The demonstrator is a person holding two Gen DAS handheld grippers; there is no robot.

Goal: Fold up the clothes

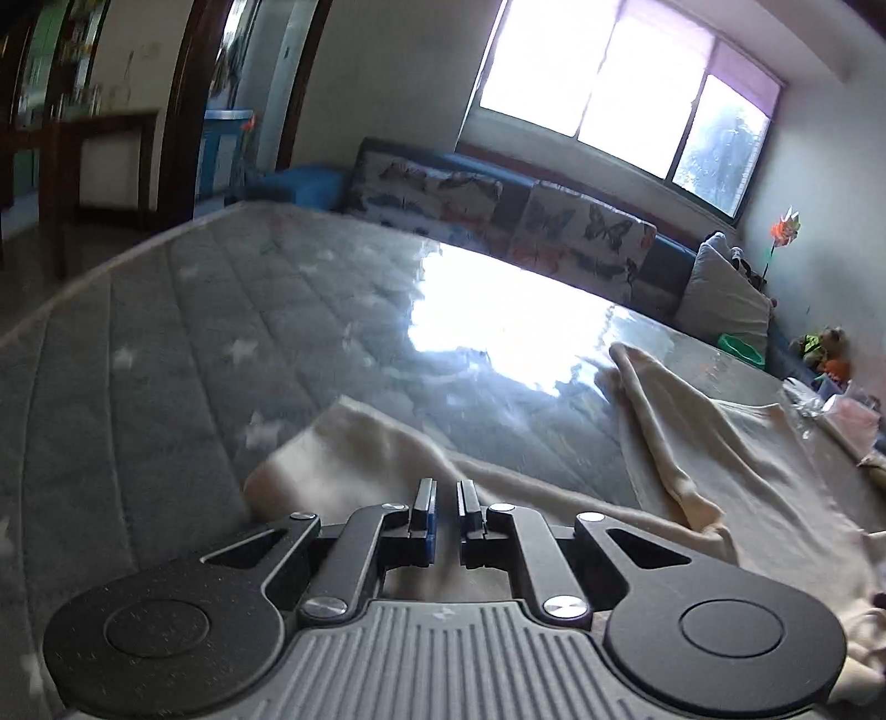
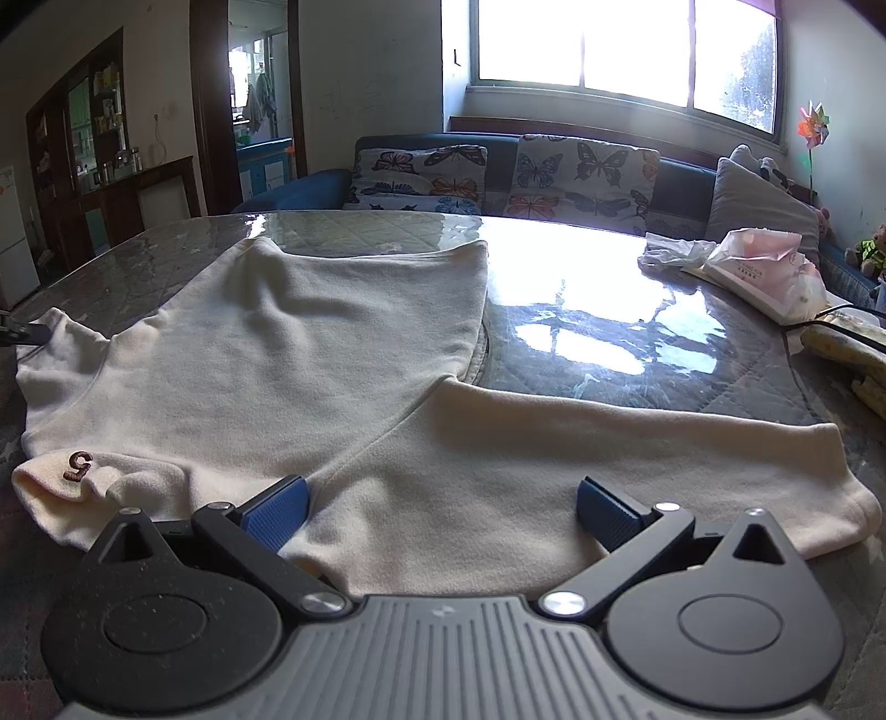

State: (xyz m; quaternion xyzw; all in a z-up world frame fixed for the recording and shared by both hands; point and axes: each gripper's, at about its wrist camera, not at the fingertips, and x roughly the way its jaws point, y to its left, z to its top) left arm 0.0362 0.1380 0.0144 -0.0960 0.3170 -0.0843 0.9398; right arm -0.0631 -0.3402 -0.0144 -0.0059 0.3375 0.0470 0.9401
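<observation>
One brown "5" (image 2: pixel 77 464) marks the cream garment (image 2: pixel 332 354) near its collar

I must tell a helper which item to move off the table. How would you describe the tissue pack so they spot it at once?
Start at the big table in front of the butterfly cushions. Look to its far right edge, below the window. The tissue pack lies there, a crinkly pink-and-white plastic wrapper, unlike the plain cream sweater spread across the table's left and near side.

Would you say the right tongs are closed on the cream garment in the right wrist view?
No, the right tongs stand wide open above the cream garment, gripping nothing.
</observation>
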